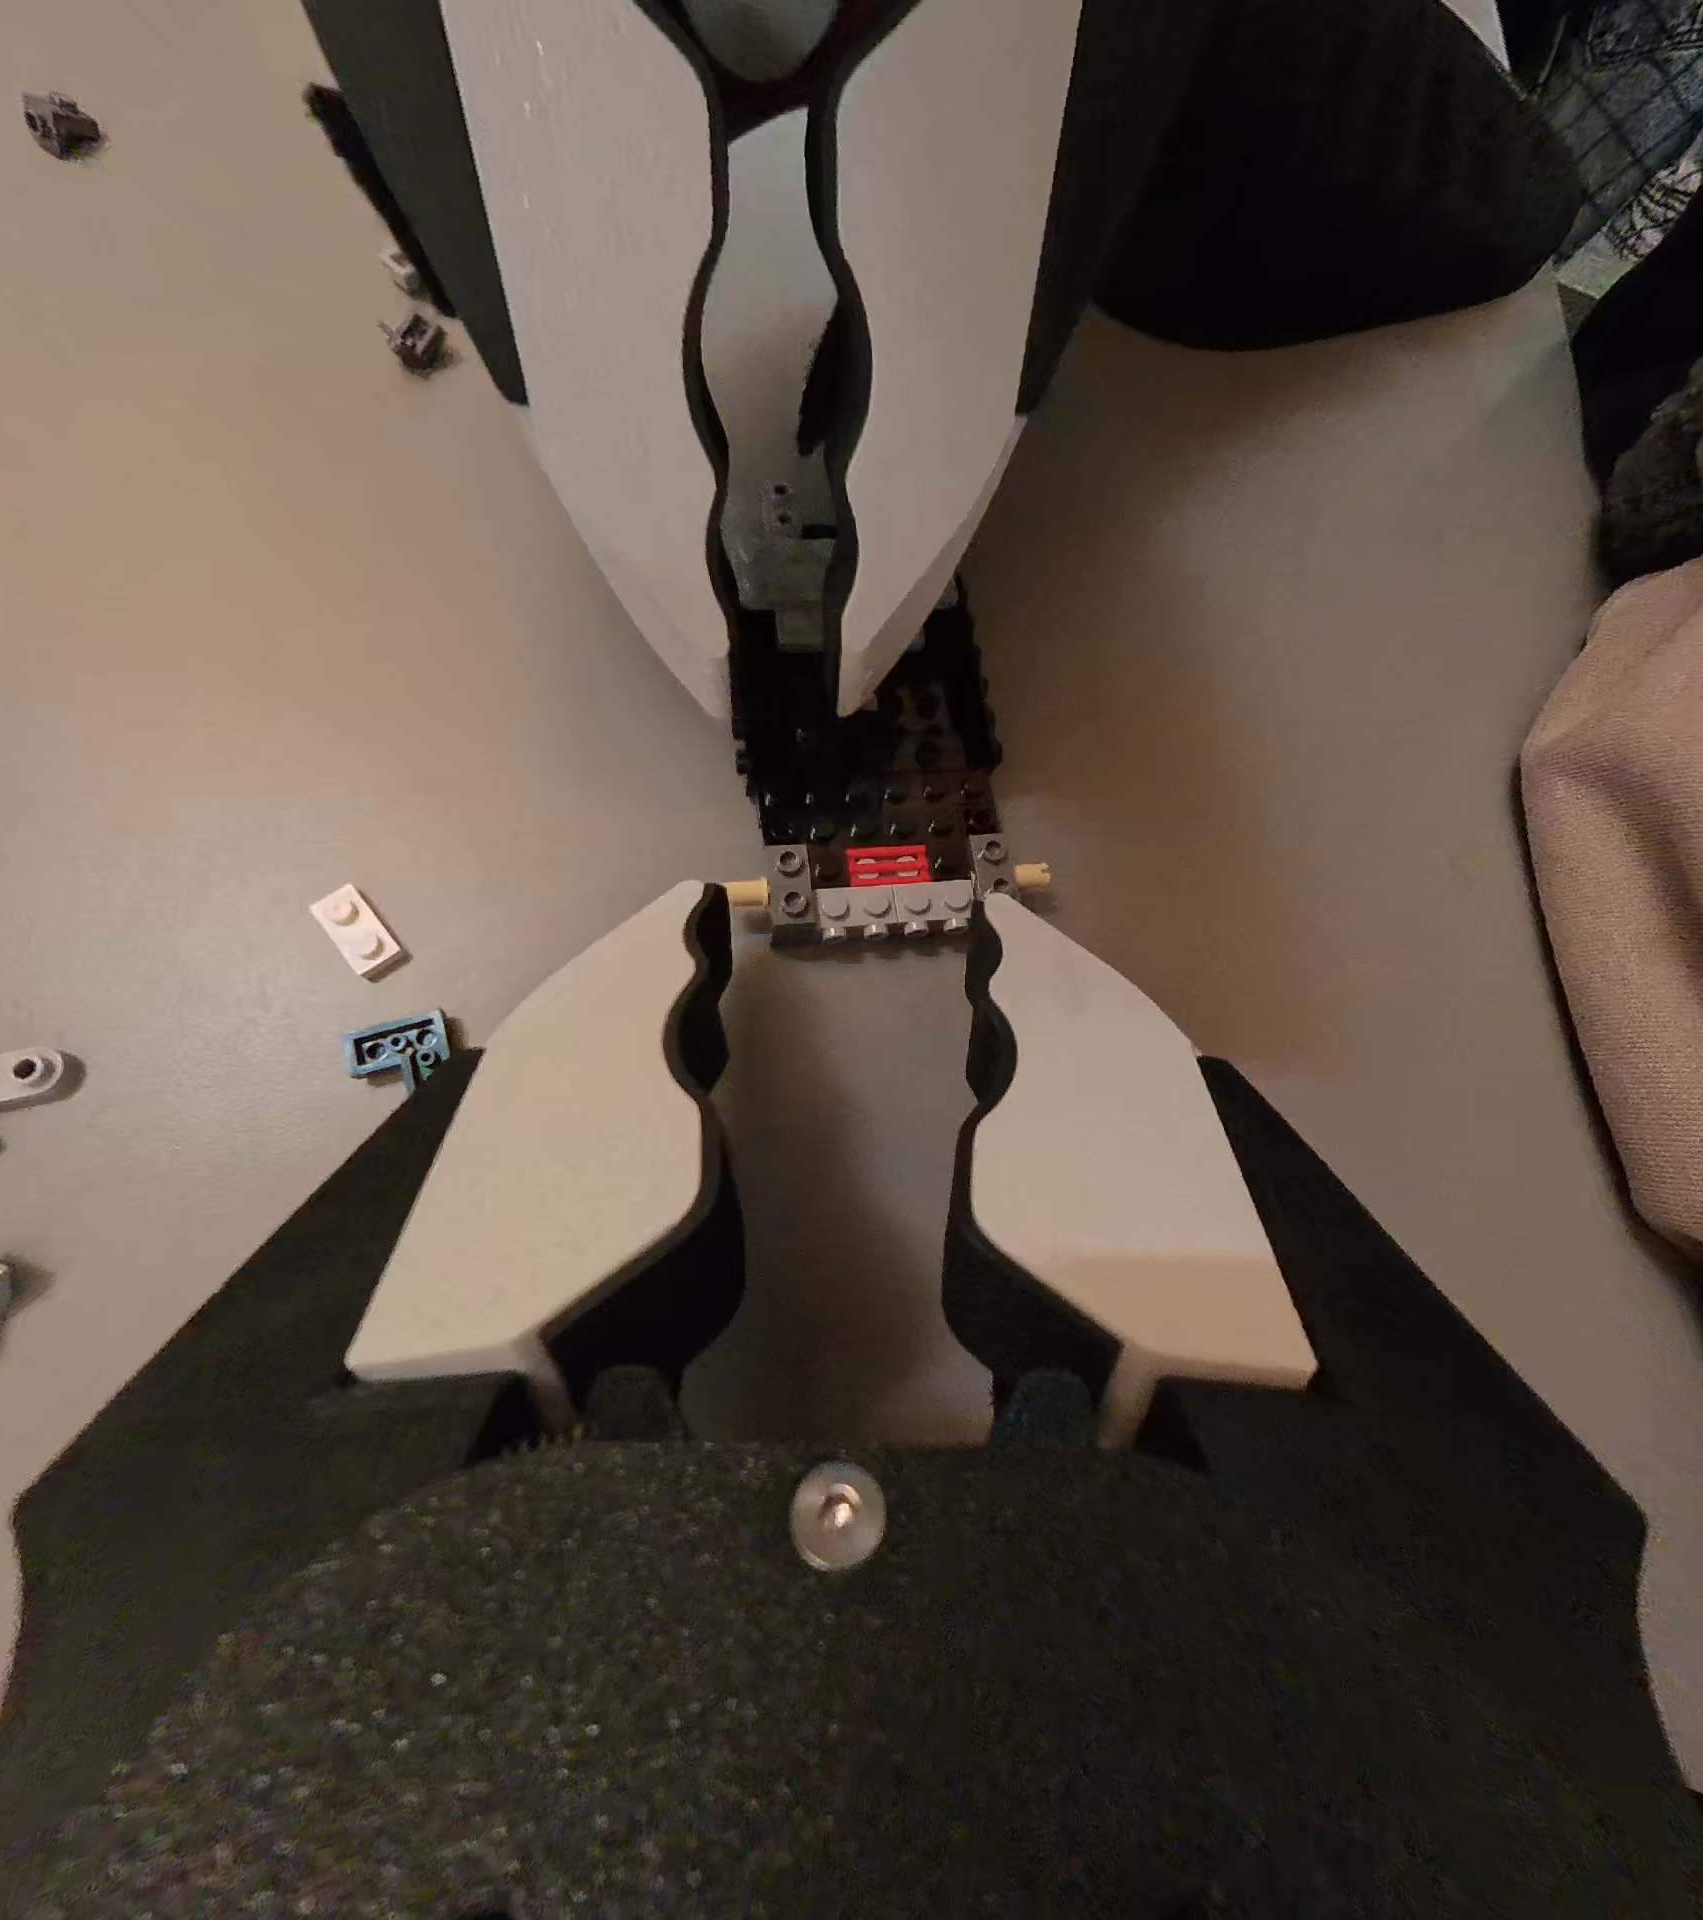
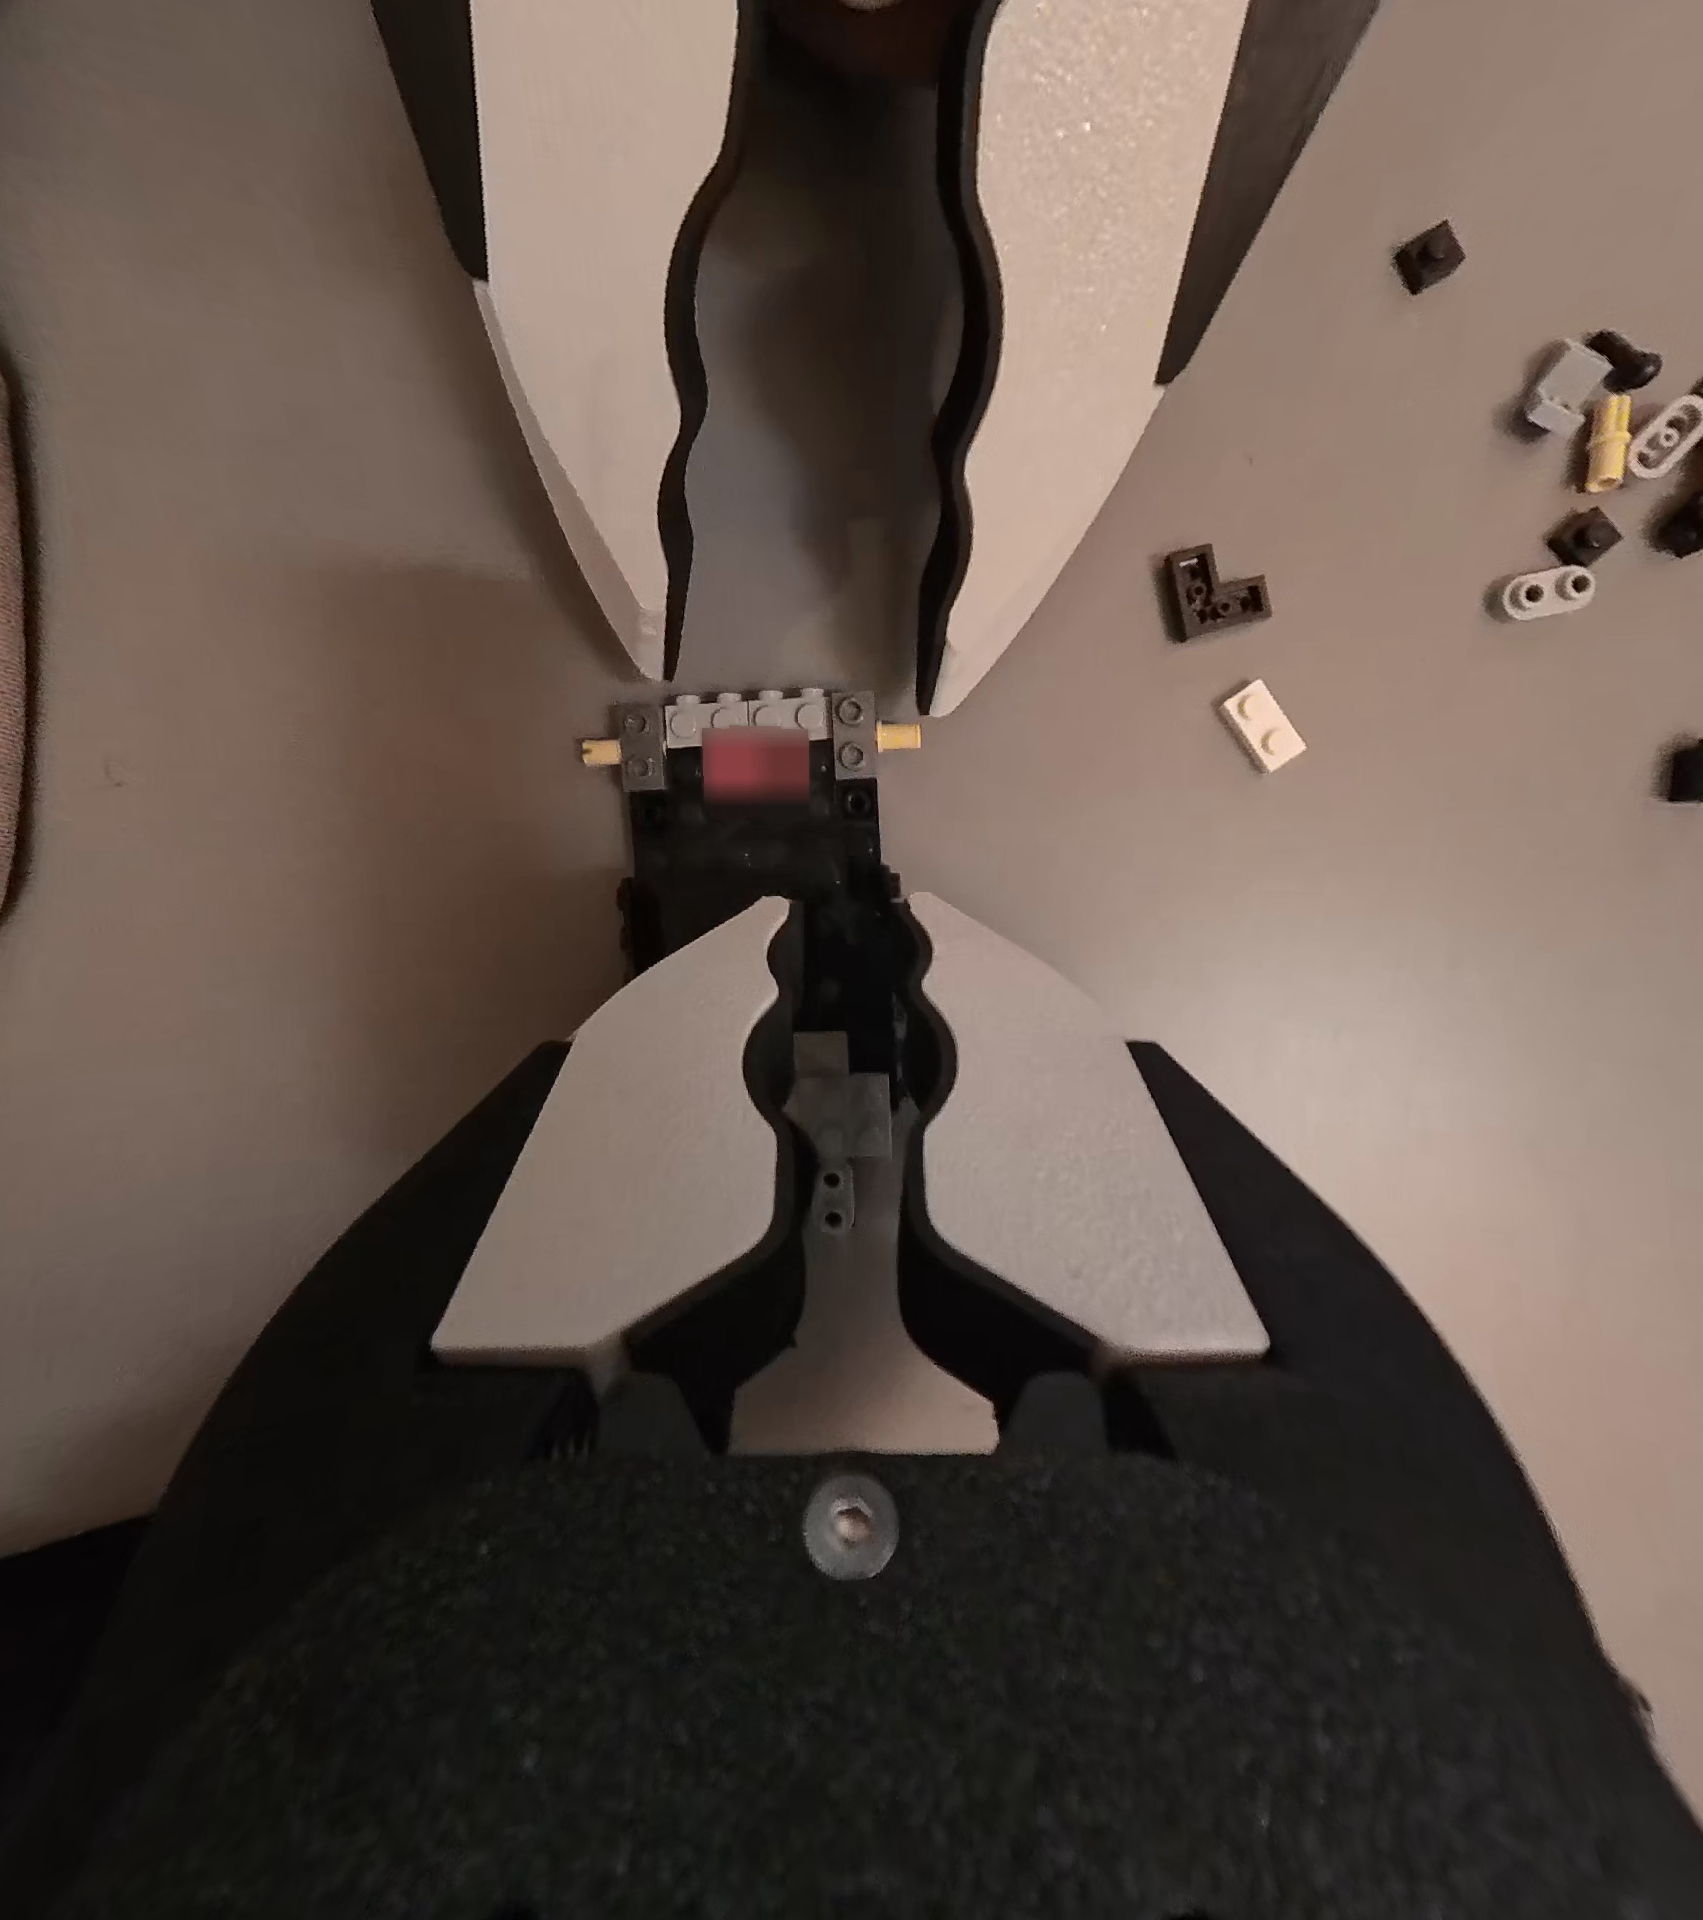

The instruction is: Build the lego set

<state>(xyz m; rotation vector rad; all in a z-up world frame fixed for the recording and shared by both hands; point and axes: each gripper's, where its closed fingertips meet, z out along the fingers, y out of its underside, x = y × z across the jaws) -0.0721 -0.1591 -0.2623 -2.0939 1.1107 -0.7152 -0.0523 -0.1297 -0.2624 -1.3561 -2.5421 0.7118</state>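
My left claw (image 1: pixel 847 914) is open wide, w/ a tip on each side of the grey end of the lego car base (image 1: pixel 873 821), near the tan pegs (image 1: pixel 745 894). It holds nothing yet. My right claw (image 2: pixel 847 914) is closed most of the way on the other end of the base, by the dark grey bits. The base sits flat on the tabletop (image 1: pixel 203 623) between both claws.

Done so far, I think: a black plate body, grey bricks across one end, a red grille piece (image 1: pixel 886 865), pegs for wheels. No wheels on yet. Lots left: a white plate (image 2: pixel 1262 727), a black corner piece (image 2: pixel 1216 594), a blue-grey piece (image 1: pixel 397 1047) & a little pile of bits (image 2: pixel 1657 436) lie loose, well apart from the base.
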